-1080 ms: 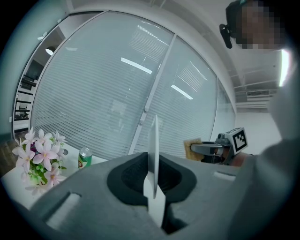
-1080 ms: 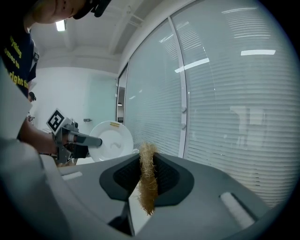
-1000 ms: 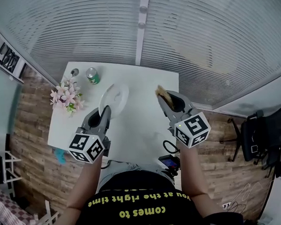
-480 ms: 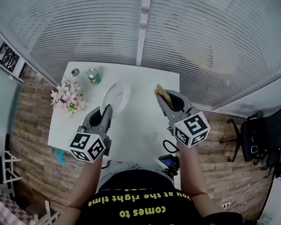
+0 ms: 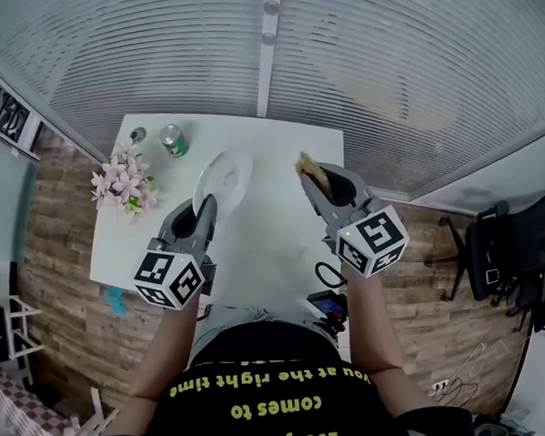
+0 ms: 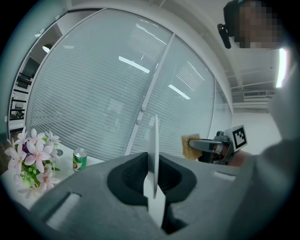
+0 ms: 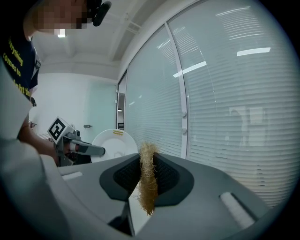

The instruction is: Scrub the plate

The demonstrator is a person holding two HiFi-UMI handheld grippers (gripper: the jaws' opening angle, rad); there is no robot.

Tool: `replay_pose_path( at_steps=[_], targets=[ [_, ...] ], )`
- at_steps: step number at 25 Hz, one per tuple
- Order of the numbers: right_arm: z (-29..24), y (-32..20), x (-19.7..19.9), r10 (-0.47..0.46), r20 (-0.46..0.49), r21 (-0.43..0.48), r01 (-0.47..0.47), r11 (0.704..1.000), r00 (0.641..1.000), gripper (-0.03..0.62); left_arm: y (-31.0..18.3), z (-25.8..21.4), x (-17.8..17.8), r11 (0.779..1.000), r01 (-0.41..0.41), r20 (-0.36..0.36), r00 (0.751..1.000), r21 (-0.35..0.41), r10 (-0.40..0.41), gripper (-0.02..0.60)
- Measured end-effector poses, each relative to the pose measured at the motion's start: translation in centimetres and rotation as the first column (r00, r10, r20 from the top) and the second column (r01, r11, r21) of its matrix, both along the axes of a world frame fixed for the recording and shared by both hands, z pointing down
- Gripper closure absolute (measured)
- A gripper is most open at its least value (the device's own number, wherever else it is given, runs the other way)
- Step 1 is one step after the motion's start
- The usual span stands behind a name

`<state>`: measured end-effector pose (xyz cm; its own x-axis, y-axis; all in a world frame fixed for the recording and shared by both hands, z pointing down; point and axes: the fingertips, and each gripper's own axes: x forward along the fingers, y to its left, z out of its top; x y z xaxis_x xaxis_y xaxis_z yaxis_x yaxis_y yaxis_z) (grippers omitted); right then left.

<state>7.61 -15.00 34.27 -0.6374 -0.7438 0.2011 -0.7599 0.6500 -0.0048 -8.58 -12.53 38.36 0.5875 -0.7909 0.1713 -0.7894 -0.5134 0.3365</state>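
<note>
Edgewise, the plate (image 5: 225, 178) stands clamped in the left gripper (image 5: 204, 207); the right gripper (image 5: 316, 186) pinches a scrubber (image 5: 306, 168).

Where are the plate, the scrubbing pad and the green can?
plate (image 5: 223, 180): head view, on its white face.
scrubbing pad (image 7: 148, 180): right gripper view, on its fibrous edge.
green can (image 5: 172, 140): head view, on its side.

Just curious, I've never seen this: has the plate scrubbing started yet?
Done: left gripper grips the plate on edge; right gripper grips the scrubber. In hand: both held up, apart. Left: the scrubbing itself, since scrubber and plate are not touching.
</note>
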Motion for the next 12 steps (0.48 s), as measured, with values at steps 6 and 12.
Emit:
replay_pose_path(
  at_steps=[6,12],
  targets=[
    [-0.3,0.1,-1.1,-0.034,0.019,0.012,0.033,0.999,0.999,0.528,0.0,-0.1,0.6,1.0,-0.011,-0.002,1.0,0.003,0.011,0.561],
    [-1.0,0.1,-3.2,-0.083,0.037,0.041,0.081,0.996,0.996,0.527,0.2,-0.1,1.5,1.0,-0.031,-0.015,0.999,0.001,0.031,0.561]
  ],
)
